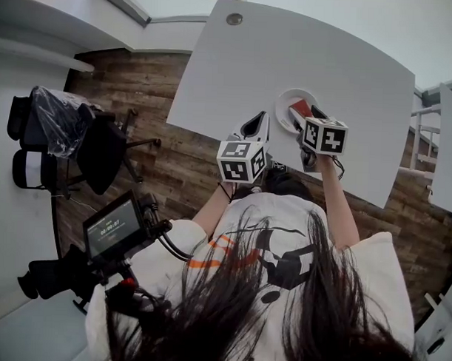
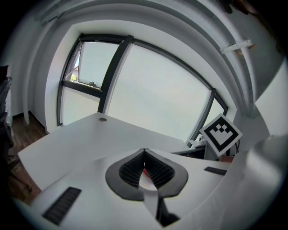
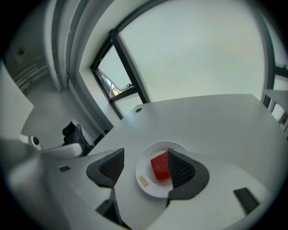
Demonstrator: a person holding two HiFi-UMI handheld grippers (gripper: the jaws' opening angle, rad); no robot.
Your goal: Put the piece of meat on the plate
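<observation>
A red block of meat (image 1: 299, 109) lies on a small white plate (image 1: 284, 104) near the front edge of the white table (image 1: 304, 53). In the right gripper view the meat (image 3: 159, 167) rests on the plate (image 3: 146, 185), close against the right-hand pad. My right gripper (image 3: 145, 155) is open, and its jaws straddle the plate. In the head view it (image 1: 311, 114) hovers over the plate's right side. My left gripper (image 1: 256, 124) is shut with nothing in it, just left of the plate; its tips (image 2: 144, 152) meet over the table (image 2: 90, 134).
A round cable grommet (image 1: 234, 19) sits at the table's far side. A black chair with a plastic-wrapped load (image 1: 65, 130) stands on the wooden floor at left. A camera rig with a screen (image 1: 113, 230) is by the person. Another white desk (image 1: 449, 147) is at right.
</observation>
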